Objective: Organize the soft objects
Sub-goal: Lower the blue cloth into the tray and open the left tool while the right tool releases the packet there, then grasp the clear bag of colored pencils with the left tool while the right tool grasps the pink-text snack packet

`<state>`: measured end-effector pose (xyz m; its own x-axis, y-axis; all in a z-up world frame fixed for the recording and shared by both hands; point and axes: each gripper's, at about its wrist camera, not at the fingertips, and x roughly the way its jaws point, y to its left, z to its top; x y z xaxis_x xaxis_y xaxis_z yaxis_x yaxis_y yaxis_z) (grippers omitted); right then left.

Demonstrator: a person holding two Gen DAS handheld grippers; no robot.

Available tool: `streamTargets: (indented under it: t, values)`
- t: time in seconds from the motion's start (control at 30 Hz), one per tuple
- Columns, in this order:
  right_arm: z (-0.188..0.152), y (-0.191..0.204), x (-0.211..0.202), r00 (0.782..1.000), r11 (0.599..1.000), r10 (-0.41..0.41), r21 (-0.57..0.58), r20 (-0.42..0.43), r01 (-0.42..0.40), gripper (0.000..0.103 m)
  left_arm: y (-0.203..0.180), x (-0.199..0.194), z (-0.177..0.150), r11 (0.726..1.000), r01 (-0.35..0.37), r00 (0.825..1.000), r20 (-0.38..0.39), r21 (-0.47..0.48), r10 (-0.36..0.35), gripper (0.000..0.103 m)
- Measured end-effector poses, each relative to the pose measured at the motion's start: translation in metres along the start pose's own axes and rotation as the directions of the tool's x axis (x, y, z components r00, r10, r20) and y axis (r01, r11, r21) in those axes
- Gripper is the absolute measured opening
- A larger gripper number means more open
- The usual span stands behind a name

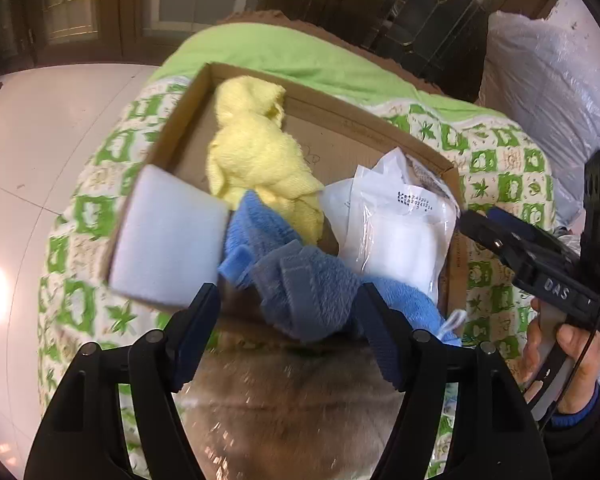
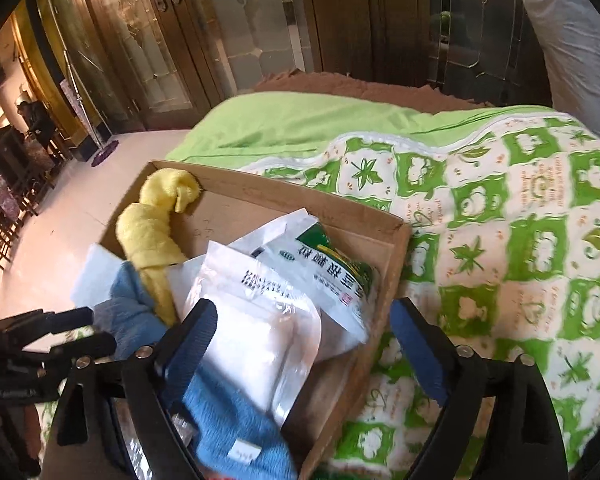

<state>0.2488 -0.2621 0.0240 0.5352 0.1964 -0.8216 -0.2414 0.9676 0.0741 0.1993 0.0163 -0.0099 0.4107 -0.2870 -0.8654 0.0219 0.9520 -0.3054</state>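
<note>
Hovering released above the shallow brown cardboard box (image 1: 340, 120), left tongs (image 1: 292, 300) straddle the crumpled blue terry towel (image 1: 300, 280); right tongs (image 2: 304, 320) gape over the clear plastic packet (image 2: 256, 320).

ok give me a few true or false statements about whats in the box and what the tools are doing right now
1. A crumpled yellow terry towel lies inside the shallow brown cardboard box. True.
2. The left tool is clamped shut on a red sock. False: its fingers stand apart around the bunched blue terry towel, with no red sock in view.
3. The box sits on a green and white patterned quilt. True.
4. The clear plastic packet with white contents lies on the floor. False: it is in the box.
5. The right tool is open. True.
</note>
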Motion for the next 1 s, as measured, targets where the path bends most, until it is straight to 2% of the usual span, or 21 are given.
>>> streamTargets:
  t: [0.33,0.47,0.6,0.73,0.8,0.87,0.9,1.0]
  values:
    - [-0.052,-0.014,-0.055,0.999,0.998,0.037,0.047,-0.036,-0.035,0.094,0.016,-0.041,-0.038,0.999,0.005,0.999,0.043,-0.048,-0.003,0.070]
    - [-0.085,-0.024,-0.074,0.995,0.993,0.065,0.101,-0.076,-0.057,0.094,0.019,-0.058,-0.068,0.999,-0.015,0.998,0.058,-0.049,0.018,0.070]
    - [-0.117,-0.031,-0.092,0.990,0.982,0.103,0.169,-0.094,-0.086,0.094,0.021,-0.068,-0.105,0.996,-0.085,0.994,0.062,-0.029,0.086,0.070]
    - [-0.144,-0.023,-0.092,0.983,0.976,0.124,0.193,-0.137,-0.096,0.093,0.024,-0.059,-0.140,0.995,-0.072,0.996,0.039,-0.068,0.075,0.070]
    - [-0.152,-0.017,-0.090,0.981,0.981,0.117,0.174,-0.157,-0.090,0.086,0.023,-0.049,-0.155,0.994,-0.058,0.998,0.022,-0.095,0.061,0.070]
    - [-0.156,-0.014,-0.089,0.980,0.983,0.109,0.164,-0.164,-0.082,0.077,0.019,-0.041,-0.162,0.993,-0.086,0.996,-0.001,-0.082,0.086,0.070]
    - [-0.157,-0.015,-0.089,0.981,0.984,0.103,0.162,-0.165,-0.076,0.076,0.014,-0.039,-0.162,0.991,-0.119,0.993,-0.003,-0.056,0.119,0.070]
    - [-0.161,-0.014,-0.088,0.982,0.986,0.082,0.154,-0.171,-0.056,0.075,0.006,-0.041,-0.157,0.989,-0.144,0.989,0.019,-0.023,0.145,0.070]
